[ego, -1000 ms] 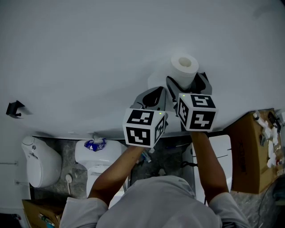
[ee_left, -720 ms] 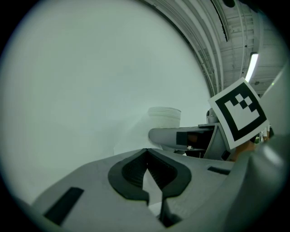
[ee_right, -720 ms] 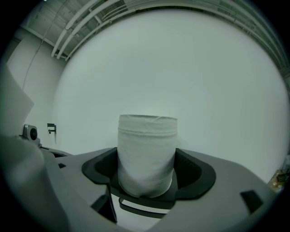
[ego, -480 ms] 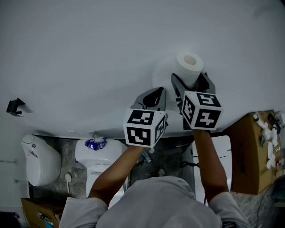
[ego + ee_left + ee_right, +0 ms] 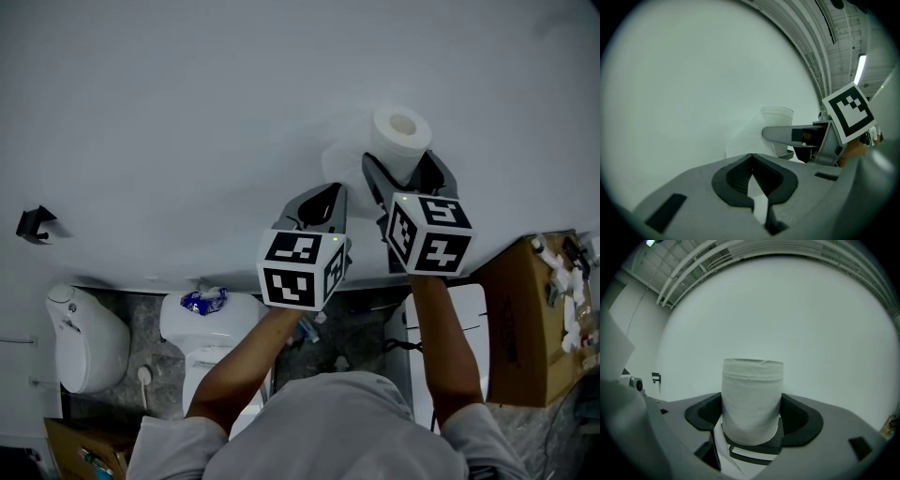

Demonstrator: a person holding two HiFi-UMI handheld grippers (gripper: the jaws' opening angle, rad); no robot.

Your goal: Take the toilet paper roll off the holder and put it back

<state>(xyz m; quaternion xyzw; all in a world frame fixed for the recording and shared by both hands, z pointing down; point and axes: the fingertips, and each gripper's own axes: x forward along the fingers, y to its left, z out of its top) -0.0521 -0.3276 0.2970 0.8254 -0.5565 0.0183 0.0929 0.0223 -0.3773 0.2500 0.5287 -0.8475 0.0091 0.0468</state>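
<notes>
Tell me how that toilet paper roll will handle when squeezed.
Probably light: the toilet paper roll is wound paper round a hollow core. Its wrinkled wrap suggests it dents under a hard squeeze. Its loose sheet may flop or unwind when lifted.

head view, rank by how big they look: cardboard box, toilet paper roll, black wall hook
Largest to smallest:
cardboard box
toilet paper roll
black wall hook
The roll looks nearer the camera, which inflates it.

Dim, flat, greyish light; soft shadows; gripper views fisheye-warped, corners vignetted black.
</notes>
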